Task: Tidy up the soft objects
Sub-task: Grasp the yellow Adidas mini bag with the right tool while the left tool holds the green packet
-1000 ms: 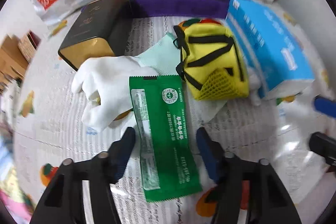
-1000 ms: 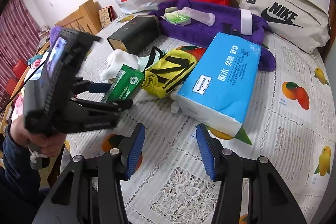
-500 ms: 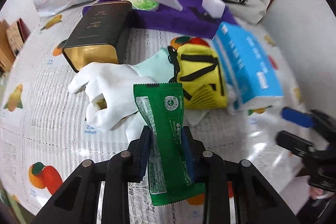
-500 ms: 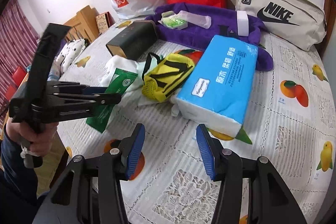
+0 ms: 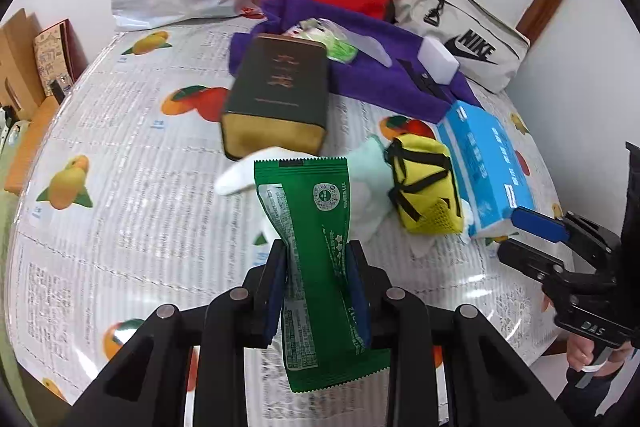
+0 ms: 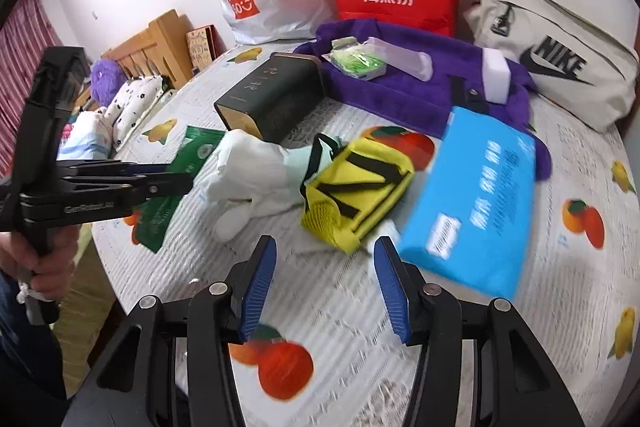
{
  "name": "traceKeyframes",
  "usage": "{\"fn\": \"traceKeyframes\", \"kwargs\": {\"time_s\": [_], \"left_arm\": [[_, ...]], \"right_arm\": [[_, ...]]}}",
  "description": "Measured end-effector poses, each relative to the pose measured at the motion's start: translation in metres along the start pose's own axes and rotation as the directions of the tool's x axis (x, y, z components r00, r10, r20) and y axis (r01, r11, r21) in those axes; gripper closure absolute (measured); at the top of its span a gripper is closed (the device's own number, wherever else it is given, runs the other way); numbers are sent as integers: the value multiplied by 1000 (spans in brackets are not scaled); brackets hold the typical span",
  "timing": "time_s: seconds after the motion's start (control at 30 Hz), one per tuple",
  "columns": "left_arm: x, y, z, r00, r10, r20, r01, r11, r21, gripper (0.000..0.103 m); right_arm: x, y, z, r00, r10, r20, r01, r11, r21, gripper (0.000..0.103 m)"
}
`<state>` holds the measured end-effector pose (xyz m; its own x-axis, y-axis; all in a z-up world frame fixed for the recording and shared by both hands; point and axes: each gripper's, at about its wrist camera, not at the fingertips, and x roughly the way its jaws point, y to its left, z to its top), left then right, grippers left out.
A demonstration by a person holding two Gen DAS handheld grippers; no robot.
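So the left gripper [image 5: 316,279] has its jaws pinched on a flat green foil sachet [image 5: 316,247], squeezed around the middle so the packet buckles in at the waist and flares above and below. It's clear of the fruit-print tablecloth [image 5: 120,187], held up in front of the pile. The right gripper [image 6: 324,283] has its jaws apart with nothing in them, hovering over the cloth just short of the yellow mesh pouch with black straps [image 6: 356,187].

Right behind the sachet sit a white fabric glove [image 6: 248,167] and a pale mint cloth [image 5: 372,163], then a dark rectangular tin with a gold end [image 5: 276,103], and a blue soft tissue pack [image 6: 476,199] off to the side.

What I'd worry about: that packet is slick and only held by a narrow crumpled band, so a quick swing could let it slide out or twist. Also the two grippers are fairly near each other, so they could bump over the pouch.
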<state>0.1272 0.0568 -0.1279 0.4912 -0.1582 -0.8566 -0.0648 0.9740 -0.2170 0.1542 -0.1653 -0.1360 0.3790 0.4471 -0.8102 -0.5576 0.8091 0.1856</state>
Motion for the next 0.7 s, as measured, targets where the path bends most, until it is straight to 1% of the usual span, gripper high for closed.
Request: {"fn": "traceKeyframes", "kwargs": {"time_s": [0.23,0.33,0.4,0.53,0.63,0.67,0.7], "left_arm": [[1,26,10,1000,-5,13,5,999,-43,75],[5,32,12,1000,-6,12,7,999,-52,75],[9,36,14,1000,-19,5,20,998,-59,75],[15,41,16,999,-33,-5,32,998,-62,75],[17,45,17,999,-42,-2,42,997,-59,75],[18,46,18,999,-44,-3,44,997,-60,74],[18,47,19,999,-47,-1,47,997,-65,74]], "right_arm": [[35,11,29,1000,-8,-22,7,1000,-26,52],[53,13,43,999,-26,-36,25,1000,-4,52],[63,14,50,998,-43,-44,44,999,10,52],[82,17,58,997,-46,-58,48,998,27,52],[96,19,61,994,-86,-74,87,996,20,53],[100,20,61,992,-98,-79,99,995,9,54],[102,20,61,991,-103,-79,104,995,1,59]]}}
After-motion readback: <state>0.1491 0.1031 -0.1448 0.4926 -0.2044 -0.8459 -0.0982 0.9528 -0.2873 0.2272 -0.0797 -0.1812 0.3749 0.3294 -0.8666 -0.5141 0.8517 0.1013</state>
